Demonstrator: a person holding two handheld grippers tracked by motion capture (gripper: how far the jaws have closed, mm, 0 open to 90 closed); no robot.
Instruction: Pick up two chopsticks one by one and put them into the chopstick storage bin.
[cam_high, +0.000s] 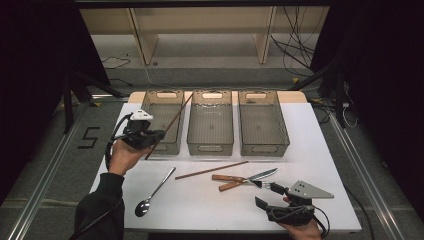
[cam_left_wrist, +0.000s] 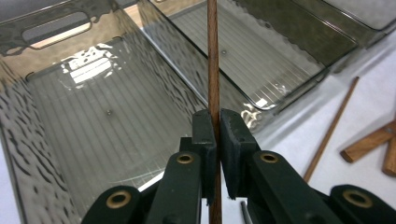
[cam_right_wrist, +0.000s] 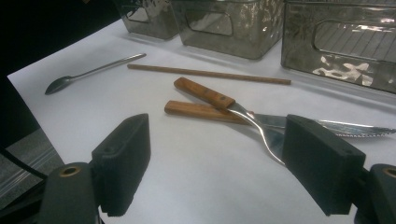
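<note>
My left gripper (cam_high: 154, 136) is shut on a brown wooden chopstick (cam_high: 175, 117), which slants up over the left grey bin (cam_high: 150, 107). In the left gripper view the chopstick (cam_left_wrist: 213, 70) runs straight up between the closed jaws, above that bin's ribbed floor (cam_left_wrist: 93, 121). A second chopstick (cam_high: 210, 170) lies on the white table. Just right of it a wooden-handled fork (cam_high: 227, 178) and knife (cam_high: 250, 178) lie crossed. My right gripper (cam_high: 265, 195) stands open at the front right, close to the fork's tines. In the right gripper view the open gripper (cam_right_wrist: 222, 168) faces the fork (cam_right_wrist: 210, 96) and knife (cam_right_wrist: 196, 109).
Three translucent grey bins stand in a row at the back; the middle bin (cam_high: 210, 145) and right bin (cam_high: 263, 147) hold nothing. A metal spoon (cam_high: 155, 192) lies at the front left of the white table (cam_high: 320, 165). The table's edges drop to a dark floor.
</note>
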